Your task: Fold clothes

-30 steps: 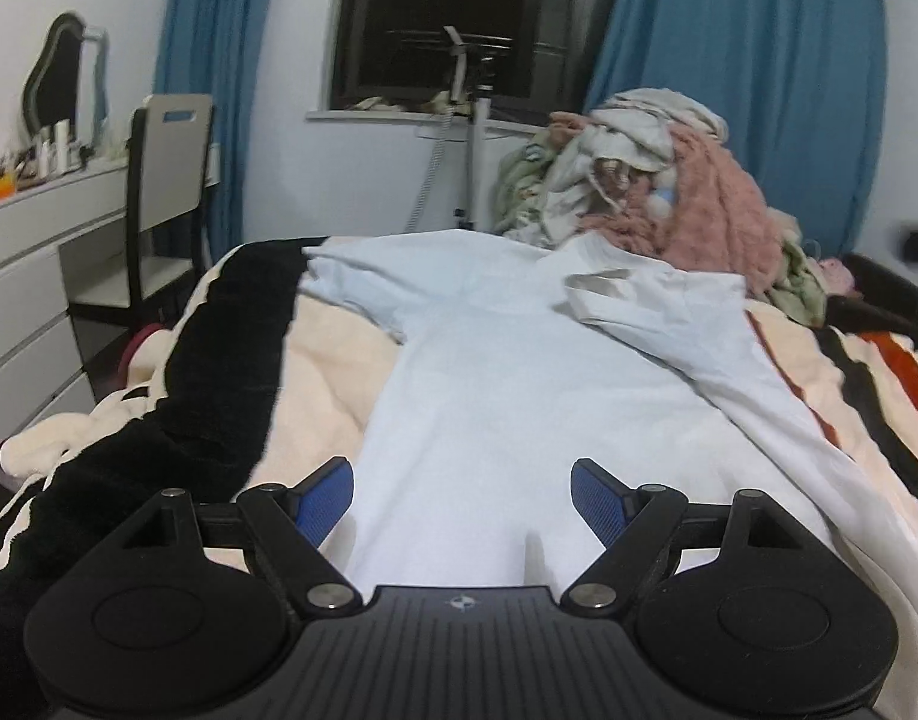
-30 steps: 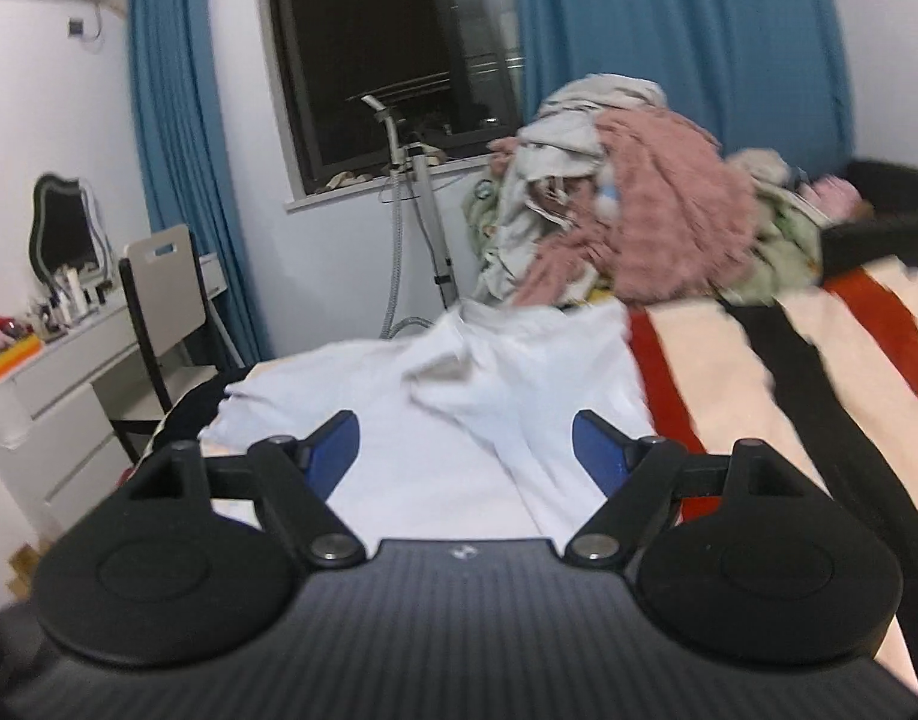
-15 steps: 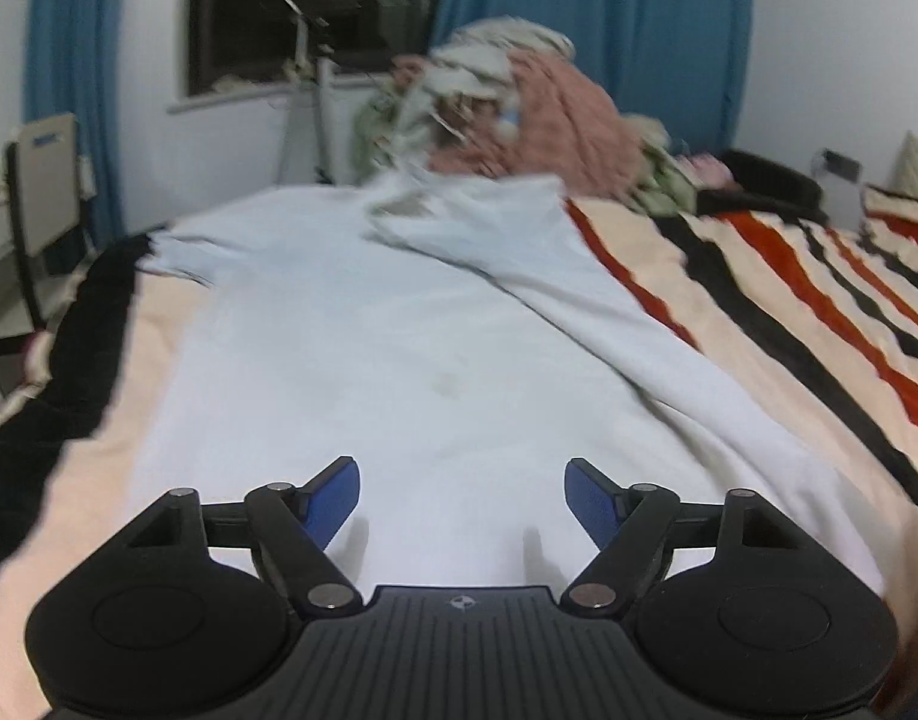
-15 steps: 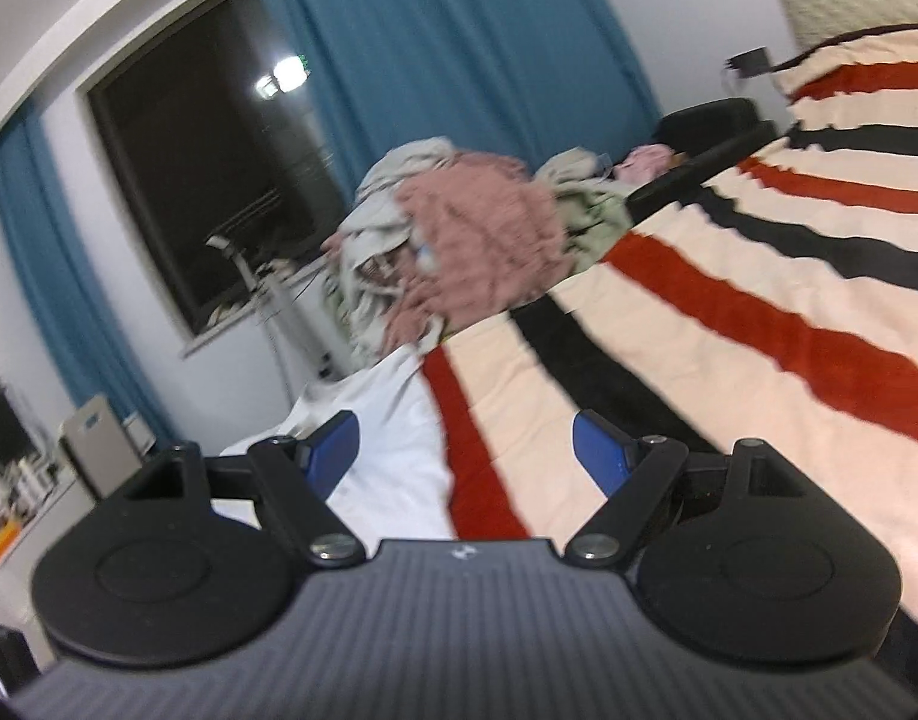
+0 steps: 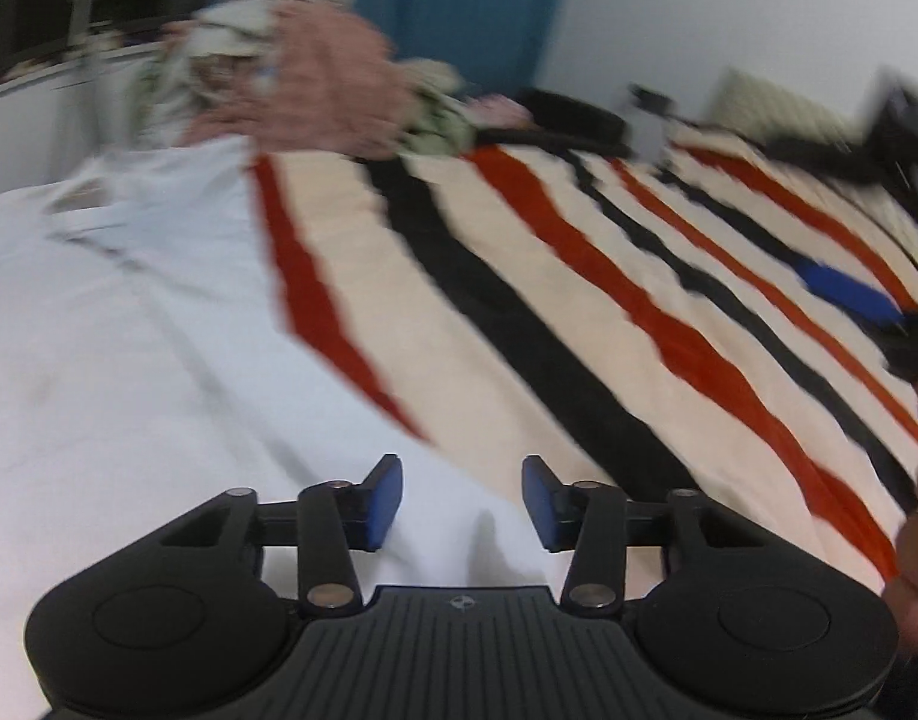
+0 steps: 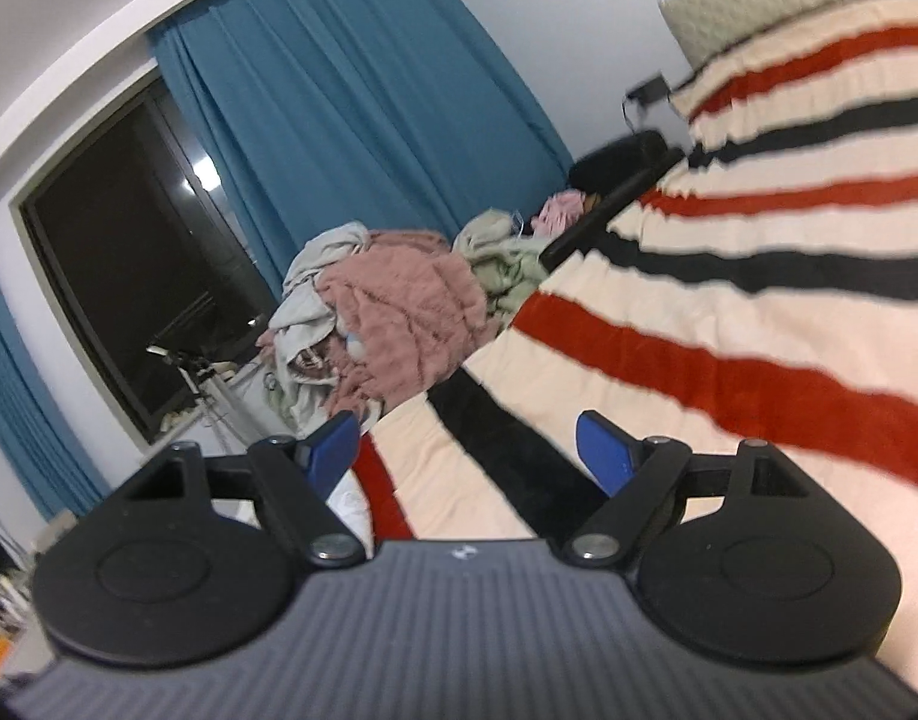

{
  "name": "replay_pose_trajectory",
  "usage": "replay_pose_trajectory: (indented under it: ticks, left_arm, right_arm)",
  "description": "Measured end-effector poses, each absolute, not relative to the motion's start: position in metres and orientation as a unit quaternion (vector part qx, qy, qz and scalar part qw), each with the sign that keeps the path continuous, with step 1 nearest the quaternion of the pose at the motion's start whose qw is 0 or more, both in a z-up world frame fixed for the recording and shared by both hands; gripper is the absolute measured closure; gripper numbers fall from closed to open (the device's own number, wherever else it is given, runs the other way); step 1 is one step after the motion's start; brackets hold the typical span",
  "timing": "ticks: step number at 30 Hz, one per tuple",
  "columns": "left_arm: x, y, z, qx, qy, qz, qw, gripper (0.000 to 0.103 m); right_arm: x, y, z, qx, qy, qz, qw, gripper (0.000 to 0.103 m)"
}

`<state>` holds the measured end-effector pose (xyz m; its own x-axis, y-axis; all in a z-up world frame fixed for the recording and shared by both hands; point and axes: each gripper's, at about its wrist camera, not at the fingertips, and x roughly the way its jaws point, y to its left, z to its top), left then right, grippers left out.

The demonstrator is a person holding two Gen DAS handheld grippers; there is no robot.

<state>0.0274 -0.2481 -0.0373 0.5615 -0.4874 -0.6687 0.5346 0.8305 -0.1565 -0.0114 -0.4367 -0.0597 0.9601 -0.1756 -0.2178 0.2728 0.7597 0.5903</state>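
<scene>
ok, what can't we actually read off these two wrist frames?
- White garment: left wrist view, motion-blurred and cut off at the left edge; folds unreadable.
- Left tool: closing over the garment's edge; contact hidden by blur.
- Right tool: open over the striped blanket; garment barely shows behind it.

The left hand-held gripper (image 5: 462, 504) angles downward, jaws closing on nothing; the right hand-held gripper (image 6: 468, 447) gapes wide.

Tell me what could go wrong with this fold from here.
The left gripper is closing over the white shirt's edge without pinching it yet; it might catch the striped blanket too. The right gripper is open over bare blanket, away from the shirt, so lifting one-sided could skew it.
</scene>
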Motion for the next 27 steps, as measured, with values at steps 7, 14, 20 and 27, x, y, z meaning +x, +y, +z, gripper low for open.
replay_pose_trajectory:
  ticks: [7,14,20,27]
  left_arm:
    - [0.036,-0.287,-0.099,0.072,0.409,-0.314,0.854,0.059]
    - [0.050,-0.269,-0.107,0.062,0.396,-0.310,0.862,0.094]
    - [0.045,-0.222,-0.058,0.011,0.375,-0.316,0.871,0.095]
    - [0.011,-0.106,0.009,-0.081,0.343,-0.294,0.889,0.095]
  right_arm:
    - [-0.004,-0.444,-0.072,0.351,0.089,-0.113,0.925,0.021]
    - [0.003,-0.441,-0.077,0.354,0.104,-0.112,0.922,0.021]
    - [-0.002,-0.437,-0.073,0.349,0.091,-0.104,0.927,0.021]
    - [-0.003,-0.420,-0.063,0.326,0.092,-0.074,0.938,0.021]
